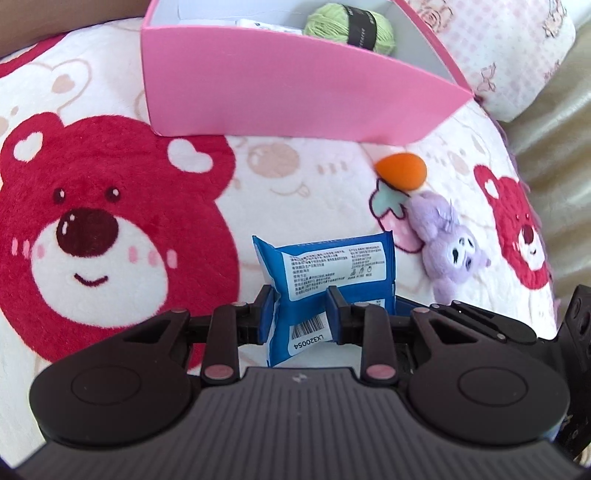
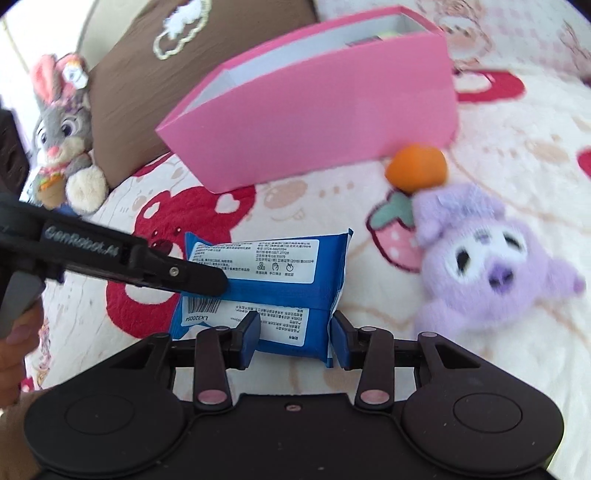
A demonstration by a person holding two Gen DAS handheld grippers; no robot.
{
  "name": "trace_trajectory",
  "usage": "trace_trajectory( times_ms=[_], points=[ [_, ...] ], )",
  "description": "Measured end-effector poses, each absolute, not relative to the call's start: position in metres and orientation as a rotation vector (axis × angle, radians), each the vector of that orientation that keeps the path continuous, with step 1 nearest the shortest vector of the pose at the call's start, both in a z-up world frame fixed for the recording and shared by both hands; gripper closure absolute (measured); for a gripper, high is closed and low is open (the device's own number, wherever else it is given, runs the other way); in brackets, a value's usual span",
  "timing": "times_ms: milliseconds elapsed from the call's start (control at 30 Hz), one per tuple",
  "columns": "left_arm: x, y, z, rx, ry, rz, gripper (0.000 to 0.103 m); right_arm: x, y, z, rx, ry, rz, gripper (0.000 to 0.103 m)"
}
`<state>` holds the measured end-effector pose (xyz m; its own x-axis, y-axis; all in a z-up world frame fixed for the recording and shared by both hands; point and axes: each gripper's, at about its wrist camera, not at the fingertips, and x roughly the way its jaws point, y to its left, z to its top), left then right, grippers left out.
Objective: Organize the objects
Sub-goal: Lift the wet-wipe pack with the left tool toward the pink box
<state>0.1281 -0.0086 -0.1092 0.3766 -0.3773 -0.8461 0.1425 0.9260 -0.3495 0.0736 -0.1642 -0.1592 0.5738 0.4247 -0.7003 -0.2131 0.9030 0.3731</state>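
A blue wet-wipes packet (image 1: 332,266) (image 2: 266,266) with a white printed label hangs above the bear-print blanket, held from two sides. My left gripper (image 1: 301,301) is shut on its barcode end, squeezing it narrow. In the right wrist view that gripper's black finger (image 2: 199,280) reaches in from the left onto the packet. My right gripper (image 2: 295,332) is shut on the packet's near edge, blue pads pressing both sides. The open pink box (image 1: 277,92) (image 2: 314,122) stands beyond the packet, with green yarn (image 1: 351,26) inside.
An orange ball (image 1: 400,171) (image 2: 415,166) and a purple plush toy (image 1: 450,251) (image 2: 491,269) lie right of the packet, near the box corner. A grey rabbit plush (image 2: 62,129) leans on a brown cushion (image 2: 166,66) at far left. A pink patterned pillow (image 1: 517,55) lies at the back right.
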Motion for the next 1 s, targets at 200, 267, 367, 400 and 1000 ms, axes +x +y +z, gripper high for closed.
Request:
trace_trajectory(
  times_ms=[200, 267, 367, 400, 1000],
  points=[
    [0.116, -0.015, -0.105, -0.263, 1.153, -0.338, 0.075, 0.061, -0.172, -0.156, 0.258, 0.889, 0.369, 0.055],
    [0.112, -0.015, -0.100, -0.273, 1.152, -0.343, 0.075, 0.056, -0.176, -0.154, 0.278, 0.888, 0.374, 0.055],
    [0.104, -0.019, -0.091, -0.242, 1.136, -0.347, 0.075, 0.050, -0.177, -0.147, 0.274, 0.880, 0.382, 0.055],
    [0.101, -0.020, -0.089, -0.232, 1.131, -0.350, 0.075, 0.047, -0.177, -0.144, 0.268, 0.881, 0.387, 0.055],
    [0.076, -0.016, -0.033, -0.185, 1.047, -0.401, 0.073, 0.020, -0.157, -0.080, 0.164, 0.820, 0.367, 0.042]
  ],
)
